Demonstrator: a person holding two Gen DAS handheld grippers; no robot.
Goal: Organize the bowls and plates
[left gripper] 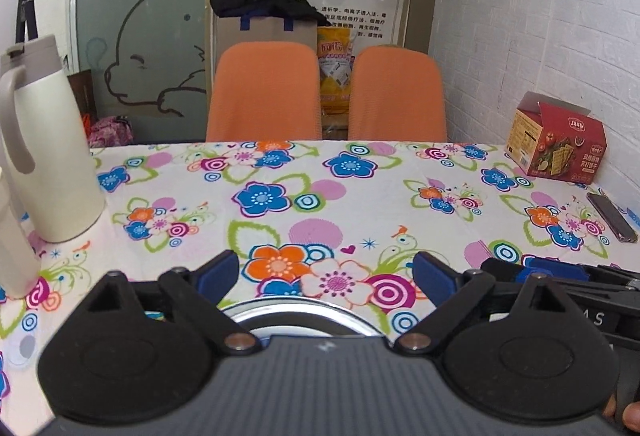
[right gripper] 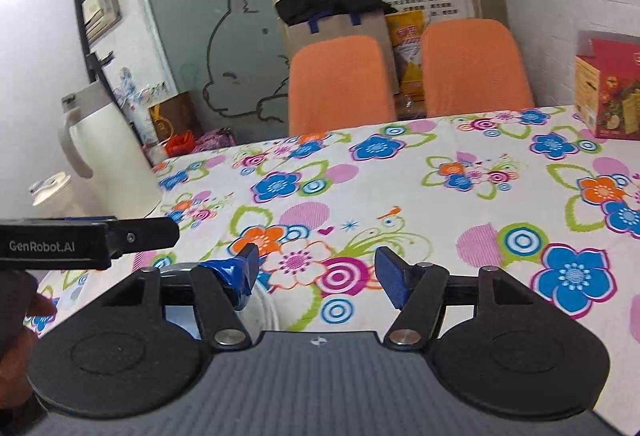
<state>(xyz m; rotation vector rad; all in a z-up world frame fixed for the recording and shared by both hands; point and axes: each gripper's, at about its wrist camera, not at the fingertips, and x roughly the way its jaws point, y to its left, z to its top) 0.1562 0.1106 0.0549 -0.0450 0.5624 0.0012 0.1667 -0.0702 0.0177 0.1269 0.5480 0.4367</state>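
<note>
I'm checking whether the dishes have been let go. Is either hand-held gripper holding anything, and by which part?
Nothing is held. The left hand-held gripper and right hand-held gripper are both open, with only the tablecloth showing between their fingers.

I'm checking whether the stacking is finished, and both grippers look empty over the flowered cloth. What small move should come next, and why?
Probably tip the left gripper back down toward the metal dish below it. Only that dish's rim shows, just under the open jaws, and no other plate or bowl is visible on the tablecloth. The right gripper is open and empty too, so neither holds anything to place.
</note>
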